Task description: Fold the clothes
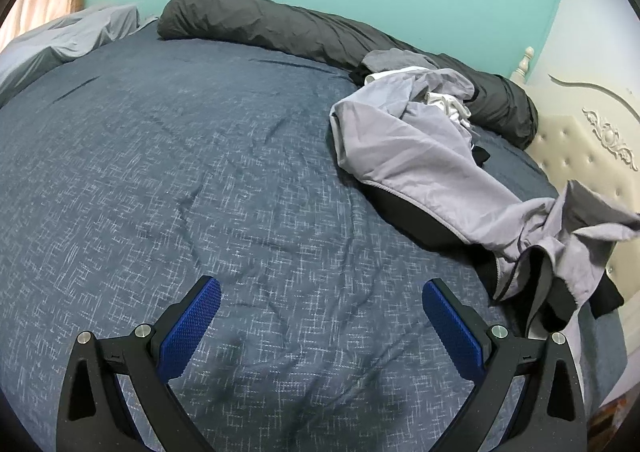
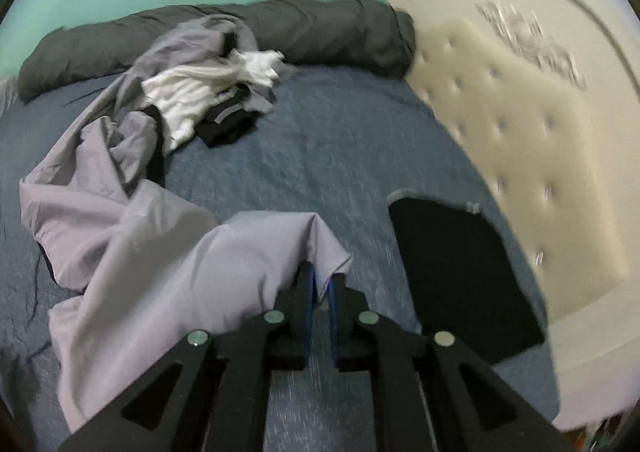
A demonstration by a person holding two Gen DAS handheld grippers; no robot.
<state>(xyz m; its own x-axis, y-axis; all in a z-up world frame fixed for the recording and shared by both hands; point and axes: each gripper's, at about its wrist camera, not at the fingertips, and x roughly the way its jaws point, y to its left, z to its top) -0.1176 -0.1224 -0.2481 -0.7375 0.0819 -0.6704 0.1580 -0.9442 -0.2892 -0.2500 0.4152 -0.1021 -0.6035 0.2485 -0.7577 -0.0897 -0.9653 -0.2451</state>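
Plainly, scene: a bed spread with a dark blue flecked cover (image 1: 200, 172), a padded cream headboard (image 2: 500, 140) along one side and a long dark grey rolled duvet (image 1: 260, 20) against the teal wall.
Task's thing: a light grey, thin jacket with black lining (image 1: 420, 156) lies crumpled across the bed near the headboard, one end lifted off the cover.
Other clothes: a white garment (image 2: 188, 100) and a small black folded piece (image 2: 224, 124) sit in a heap just beside the duvet, touching the jacket's far end.
Right gripper (image 2: 320, 288): pinched tight on a fold of the jacket's grey cloth, which drapes away from it to the left.
Left gripper (image 1: 320, 316): spread wide over bare cover, holding nothing, well apart from the jacket.
Dark patch: a black shape (image 2: 460, 272) shows to the right of the right gripper; I cannot tell whether it is jacket lining or a separate piece.
Risk: only a small pinch of slippery cloth is held, so a pull could slide it free.
Risk: the jacket's far end is tangled with the heap, so dragging it may bring the white garment along.
Risk: with one corner held, the jacket may twist instead of spreading flat.
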